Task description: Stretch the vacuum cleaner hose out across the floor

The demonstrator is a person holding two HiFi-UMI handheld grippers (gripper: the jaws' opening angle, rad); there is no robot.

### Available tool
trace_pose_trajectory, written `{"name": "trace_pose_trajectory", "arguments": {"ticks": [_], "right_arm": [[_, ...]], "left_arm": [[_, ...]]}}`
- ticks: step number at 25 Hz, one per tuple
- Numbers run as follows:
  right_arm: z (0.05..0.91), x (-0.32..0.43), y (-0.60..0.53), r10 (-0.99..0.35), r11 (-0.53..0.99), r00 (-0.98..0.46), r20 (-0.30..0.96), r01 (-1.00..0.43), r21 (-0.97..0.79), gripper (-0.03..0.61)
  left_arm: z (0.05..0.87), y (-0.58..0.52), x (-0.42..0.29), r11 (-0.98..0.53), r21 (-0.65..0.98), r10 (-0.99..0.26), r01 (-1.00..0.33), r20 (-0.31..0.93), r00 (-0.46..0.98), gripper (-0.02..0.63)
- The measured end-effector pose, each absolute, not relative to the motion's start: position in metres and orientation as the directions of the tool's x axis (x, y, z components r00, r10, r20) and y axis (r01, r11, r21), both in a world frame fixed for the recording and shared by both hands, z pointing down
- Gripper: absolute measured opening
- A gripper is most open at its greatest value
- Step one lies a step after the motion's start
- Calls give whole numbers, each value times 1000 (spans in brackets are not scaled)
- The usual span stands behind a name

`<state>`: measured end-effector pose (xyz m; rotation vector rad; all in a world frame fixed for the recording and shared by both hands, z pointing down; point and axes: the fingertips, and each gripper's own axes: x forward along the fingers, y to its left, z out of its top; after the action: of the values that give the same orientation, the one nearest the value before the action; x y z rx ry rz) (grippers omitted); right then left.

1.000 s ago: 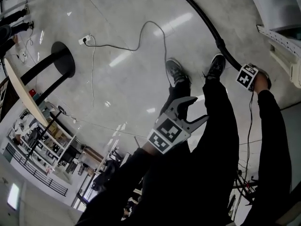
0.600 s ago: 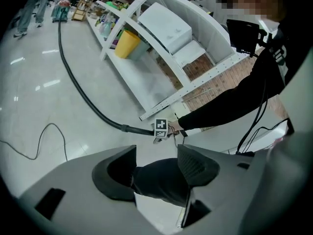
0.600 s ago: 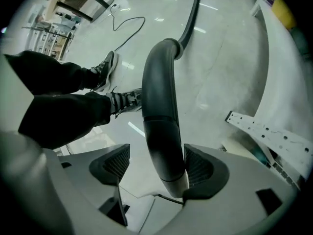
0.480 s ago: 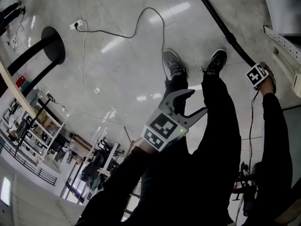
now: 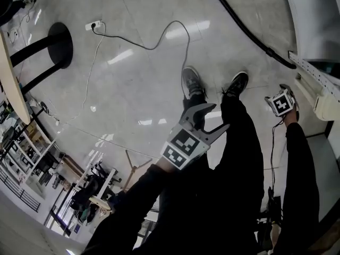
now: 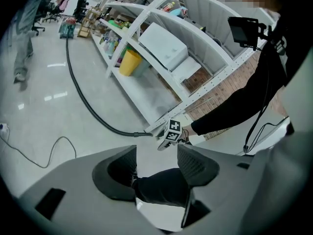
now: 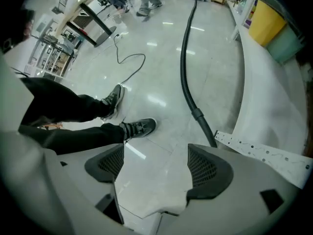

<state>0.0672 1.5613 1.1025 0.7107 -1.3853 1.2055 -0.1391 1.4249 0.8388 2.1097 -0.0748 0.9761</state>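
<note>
Right gripper [image 7: 154, 168]: jaws spread wide, having just been opening, with nothing between them but bare floor, so the tool is released. It points steeply down beside the person's right shoe [image 5: 236, 83]. The vacuum hose [image 5: 249, 33] lies free on the glossy grey floor [image 5: 138, 89]. It runs as one long black line from the far end of the room toward the person, its cuffed near end resting just beside the perforated bottom rail [image 5: 313, 70] of the white shelving and just beyond the right jaw in the right gripper view. Left gripper [image 5: 215, 118]: jaws apart, gripping nothing; it is held over the person's dark trouser leg, which shows behind the gap in the left gripper view. On the hose's side the shelving rail bounds the floor closely and leaves only a narrow strip. On the other side the floor is wide, broken only by a thin white cable [image 5: 159, 44] that loops from a power strip [image 5: 93, 25] toward the left shoe [image 5: 192, 81]. A round black table base [image 5: 58, 39] stands well apart from the hose.
</note>
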Motion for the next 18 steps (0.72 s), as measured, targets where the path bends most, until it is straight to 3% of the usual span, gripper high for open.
{"name": "trace_pose_trajectory", "arguments": {"ticks": [9, 11, 14, 18], "right_arm": [[961, -23, 1495, -50, 234, -344, 938, -917, -324, 382], [918, -38, 1478, -125, 217, -366, 922, -917, -335, 320], [850, -62, 1460, -231, 207, -395, 889, -913, -352, 179], [773, -81, 1433, -353, 213, -419, 837, -907, -364, 107]], "left_arm": [[751, 1385, -173, -804, 479, 116, -353, 708, 697, 273], [725, 1373, -181, -837, 421, 69, -350, 716, 695, 270], [687, 1361, -198, -874, 322, -9, -363, 738, 675, 259], [640, 1341, -213, -892, 225, -120, -393, 719, 684, 197]]}}
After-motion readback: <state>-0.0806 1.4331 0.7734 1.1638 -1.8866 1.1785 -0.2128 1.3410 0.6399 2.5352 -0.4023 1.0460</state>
